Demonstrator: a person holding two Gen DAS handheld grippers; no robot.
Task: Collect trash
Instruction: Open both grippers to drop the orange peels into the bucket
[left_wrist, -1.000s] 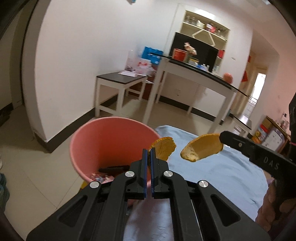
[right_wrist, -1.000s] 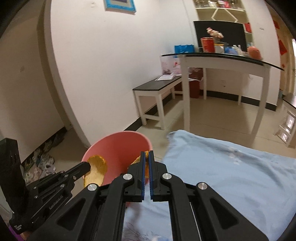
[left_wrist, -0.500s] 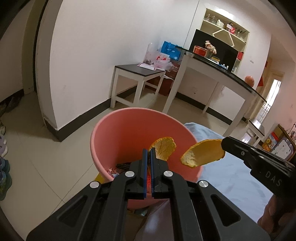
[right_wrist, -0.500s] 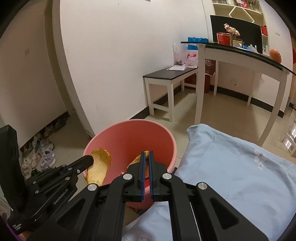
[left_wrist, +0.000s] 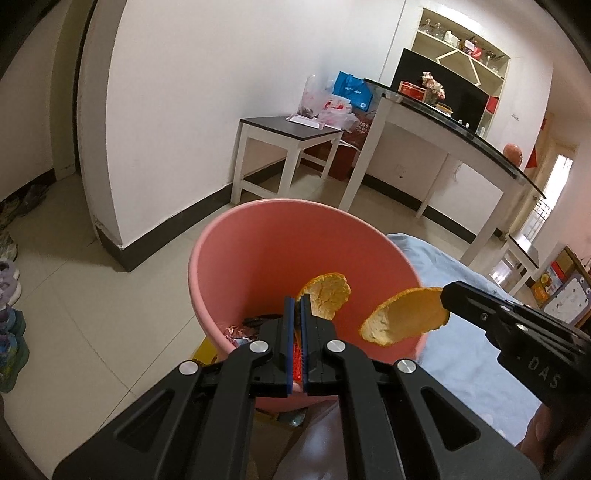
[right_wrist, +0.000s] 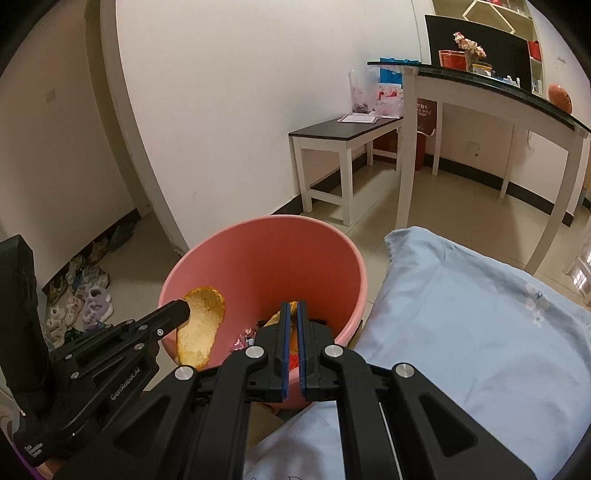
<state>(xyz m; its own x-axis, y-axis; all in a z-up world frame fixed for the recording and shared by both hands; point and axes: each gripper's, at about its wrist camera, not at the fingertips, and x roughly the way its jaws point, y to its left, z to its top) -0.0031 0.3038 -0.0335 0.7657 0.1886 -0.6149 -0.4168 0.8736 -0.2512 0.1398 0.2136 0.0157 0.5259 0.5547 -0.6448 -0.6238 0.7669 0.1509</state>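
A pink bin (left_wrist: 266, 251) stands on the floor beside the blue bed; it also shows in the right wrist view (right_wrist: 266, 258). Wrappers lie at its bottom (left_wrist: 236, 332). My left gripper (left_wrist: 296, 301) is shut on an orange peel piece (left_wrist: 328, 301) held over the bin's mouth. My right gripper (right_wrist: 293, 306) is shut on another orange peel piece (right_wrist: 286, 308), seen fully in the left wrist view (left_wrist: 402, 319), also over the bin. The left gripper's peel (right_wrist: 199, 325) shows in the right wrist view over the bin's near rim.
A blue bed cover (right_wrist: 461, 332) lies right of the bin. A low dark-topped bench (left_wrist: 288, 129) and a tall white table (left_wrist: 443, 122) stand by the wall. Shoes (right_wrist: 88, 295) line the floor at left.
Both grippers have moved forward and down toward the bin with their peels; the bin now looms larger and the peels hang over its opening.
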